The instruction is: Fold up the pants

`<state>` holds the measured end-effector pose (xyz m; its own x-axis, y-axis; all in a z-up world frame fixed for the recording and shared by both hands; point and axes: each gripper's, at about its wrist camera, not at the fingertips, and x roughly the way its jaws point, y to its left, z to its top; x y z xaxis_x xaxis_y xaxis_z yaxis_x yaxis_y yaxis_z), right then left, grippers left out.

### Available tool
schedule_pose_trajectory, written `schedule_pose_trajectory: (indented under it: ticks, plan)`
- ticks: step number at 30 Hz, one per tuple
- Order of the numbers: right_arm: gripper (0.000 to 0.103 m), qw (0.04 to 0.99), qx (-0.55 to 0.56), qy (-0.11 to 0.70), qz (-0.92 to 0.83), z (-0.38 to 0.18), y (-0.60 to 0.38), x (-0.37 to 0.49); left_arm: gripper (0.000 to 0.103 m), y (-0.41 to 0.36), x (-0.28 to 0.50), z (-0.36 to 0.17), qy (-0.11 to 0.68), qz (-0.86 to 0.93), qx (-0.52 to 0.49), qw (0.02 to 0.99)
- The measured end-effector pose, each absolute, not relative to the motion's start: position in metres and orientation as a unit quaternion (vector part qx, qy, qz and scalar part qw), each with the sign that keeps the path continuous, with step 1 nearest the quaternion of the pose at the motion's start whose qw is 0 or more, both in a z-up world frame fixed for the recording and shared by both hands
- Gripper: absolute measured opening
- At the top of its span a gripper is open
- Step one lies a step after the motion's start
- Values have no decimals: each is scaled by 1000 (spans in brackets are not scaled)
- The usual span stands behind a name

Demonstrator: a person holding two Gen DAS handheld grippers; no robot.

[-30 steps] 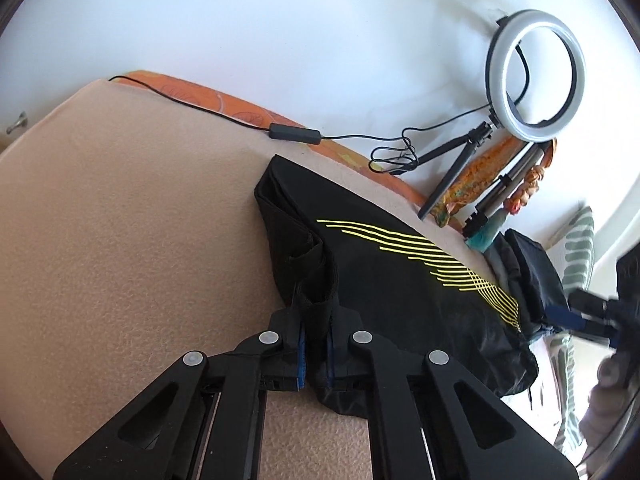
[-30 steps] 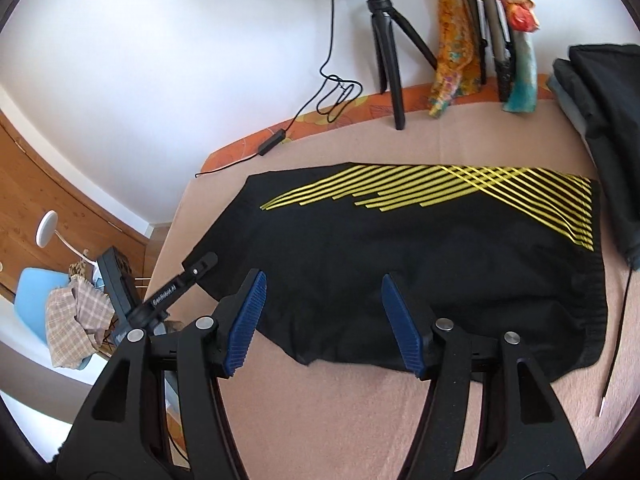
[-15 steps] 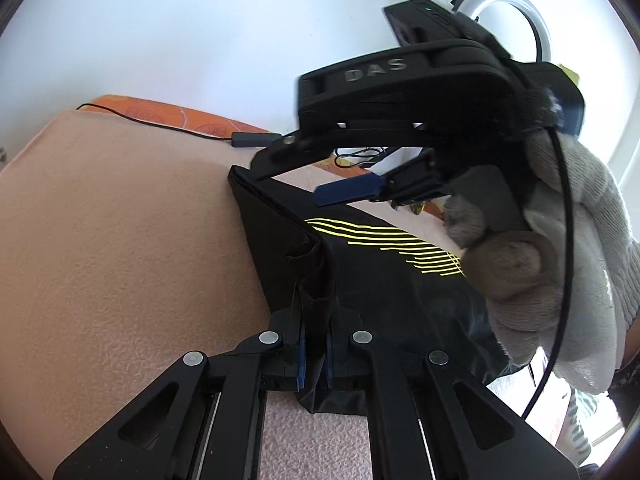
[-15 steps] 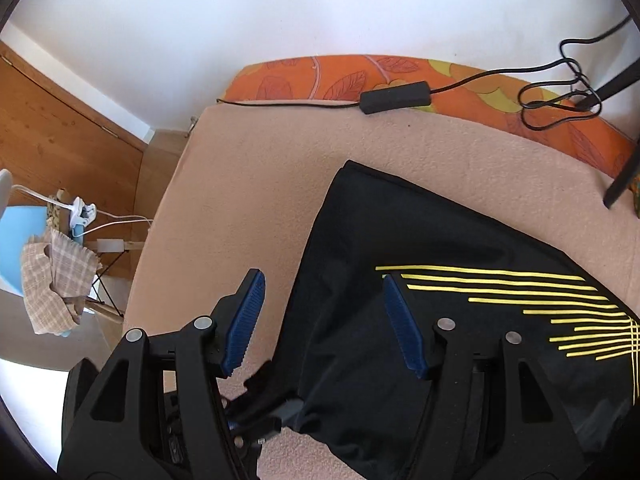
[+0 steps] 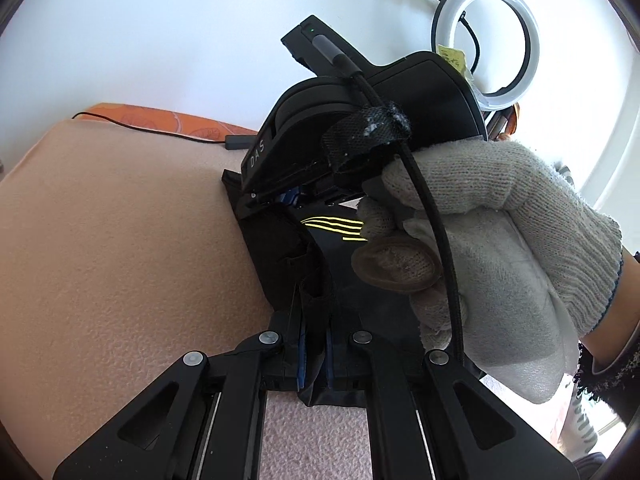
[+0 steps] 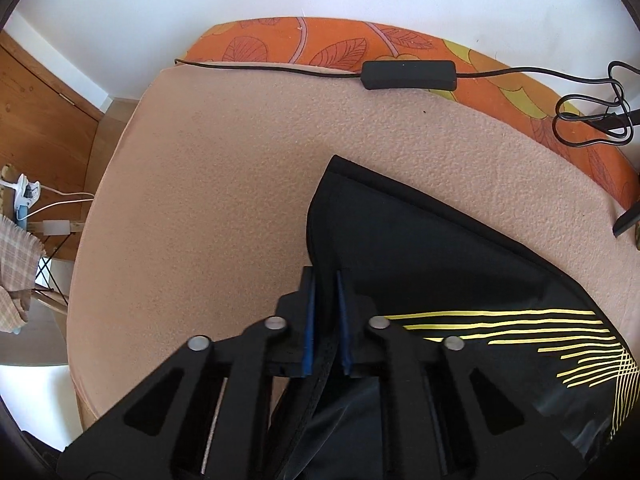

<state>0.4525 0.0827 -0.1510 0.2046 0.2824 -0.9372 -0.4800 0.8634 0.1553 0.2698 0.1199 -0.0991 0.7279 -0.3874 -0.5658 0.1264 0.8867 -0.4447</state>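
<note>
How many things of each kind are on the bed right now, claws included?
Claws: 2, left claw and right claw, both shut on the pants
Pants: 1, black pants
Ring lights: 1, ring light
Cables: 1, black cable with its switch box
Total: 5

I've got black pants (image 6: 420, 248) with thin yellow stripes lying mostly flat on the peach blanket, their left edge bunched and lifted.

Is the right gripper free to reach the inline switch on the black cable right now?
Probably not as things stand: the right gripper is shut on the black pants' edge. Bare blanket lies between it and the inline switch, so it must release first.
</note>
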Motion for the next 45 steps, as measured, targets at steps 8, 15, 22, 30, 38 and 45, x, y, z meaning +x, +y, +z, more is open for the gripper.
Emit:
schedule_pose_trajectory:
  ticks: [8, 15, 22, 30, 38, 45]
  plan:
    - [5, 801, -10, 536, 267, -106, 30, 450, 5, 103, 267, -74, 319, -172, -204, 910]
    - [5, 832, 38, 492, 252, -60, -39, 444, 4, 55, 265, -41, 292, -219, -190, 911]
    - [5, 855, 46, 468, 219, -38, -117, 429, 4, -2, 268, -34, 295, -268, -175, 900]
    - [5, 868, 57, 461, 175, -39, -210, 416, 4, -81, 274, -49, 314, -321, -179, 875]
    - [5, 863, 83, 479, 140, -72, -291, 411, 4, -147, 284, -70, 347, -356, -155, 854]
    - [5, 858, 92, 491, 121, -99, -330, 409, 4, -185, 286, -80, 363, -372, -133, 844]
